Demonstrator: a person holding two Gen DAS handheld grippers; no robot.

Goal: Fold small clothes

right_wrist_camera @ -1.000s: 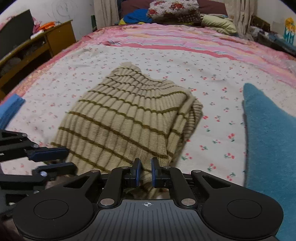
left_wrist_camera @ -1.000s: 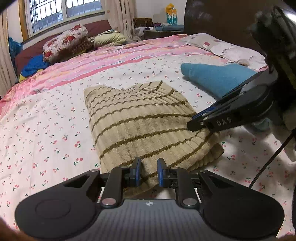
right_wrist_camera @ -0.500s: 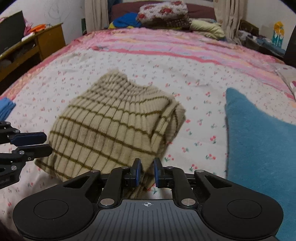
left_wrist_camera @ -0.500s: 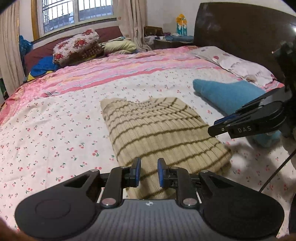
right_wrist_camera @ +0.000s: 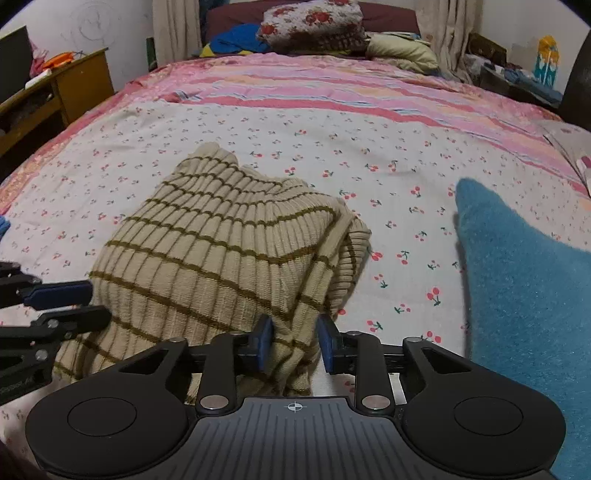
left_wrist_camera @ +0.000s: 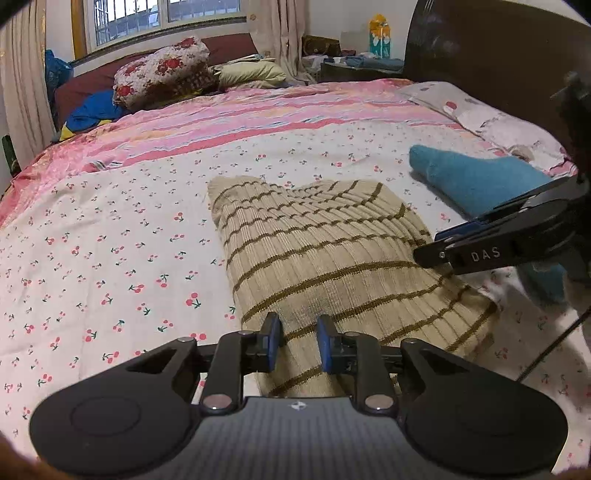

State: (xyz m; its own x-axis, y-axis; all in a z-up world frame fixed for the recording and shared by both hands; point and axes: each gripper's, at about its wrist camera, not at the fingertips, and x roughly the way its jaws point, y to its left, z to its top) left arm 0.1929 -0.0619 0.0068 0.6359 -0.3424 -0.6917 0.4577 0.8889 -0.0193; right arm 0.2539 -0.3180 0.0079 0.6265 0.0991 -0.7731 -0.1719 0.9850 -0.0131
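Jaws on both the left gripper (left_wrist_camera: pixel 297 341) and right gripper (right_wrist_camera: pixel 294 345) stand part open, straddling the near edge of the striped sweater (right_wrist_camera: pixel 221 258) without pinching it. It lies folded on the bed (right_wrist_camera: pixel 388 158). Risk: pulling away could snag and undo the fold.

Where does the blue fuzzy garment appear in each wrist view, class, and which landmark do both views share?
Left wrist view: blue fuzzy garment lies right of centre, beyond the striped knit top.
Right wrist view: blue fuzzy garment fills the right edge.
Shared landmark: floral pillow at the far end.
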